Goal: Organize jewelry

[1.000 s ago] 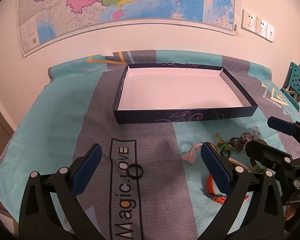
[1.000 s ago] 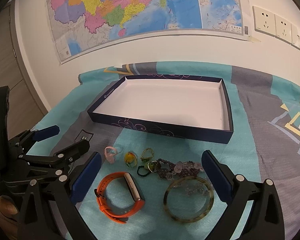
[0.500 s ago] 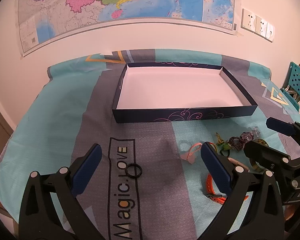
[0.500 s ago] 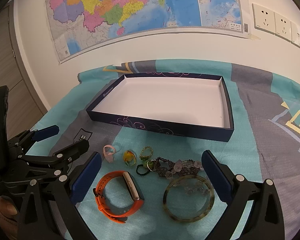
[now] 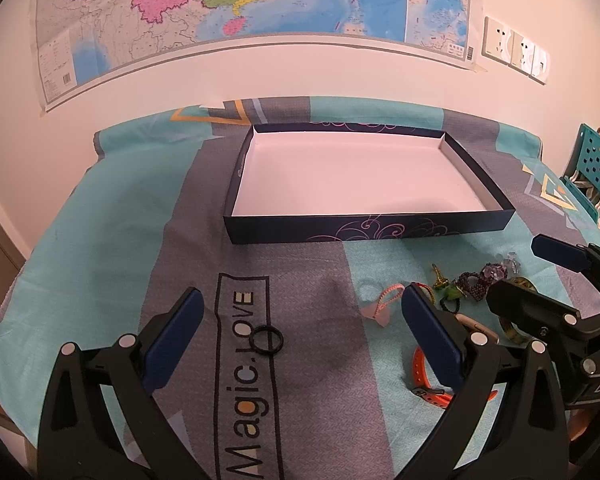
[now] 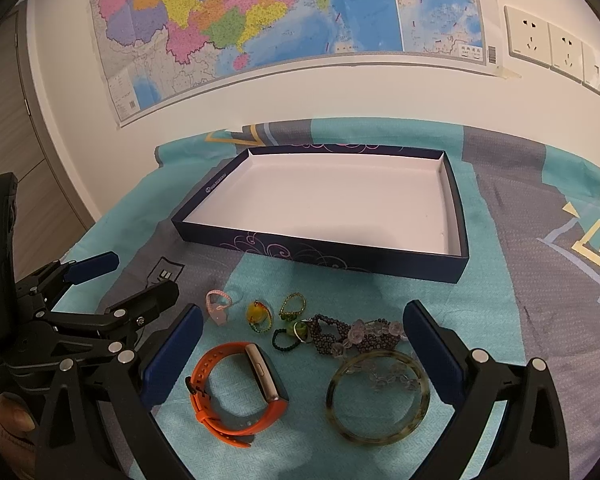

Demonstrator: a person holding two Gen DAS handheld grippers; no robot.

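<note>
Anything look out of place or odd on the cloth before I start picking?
One thing: the black ring lies alone on the grey "Magic.LOVE" stripe, between the left tongs, apart from the other jewelry clustered in front of the empty box. Nothing looks spilled or damaged.

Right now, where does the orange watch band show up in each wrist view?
Left wrist: orange watch band at lower right, partly hidden behind the left gripper's right finger.
Right wrist: fully visible at lower centre-left, left of the green bangle.
Shared landmark: the navy box lies beyond it in both.
</note>
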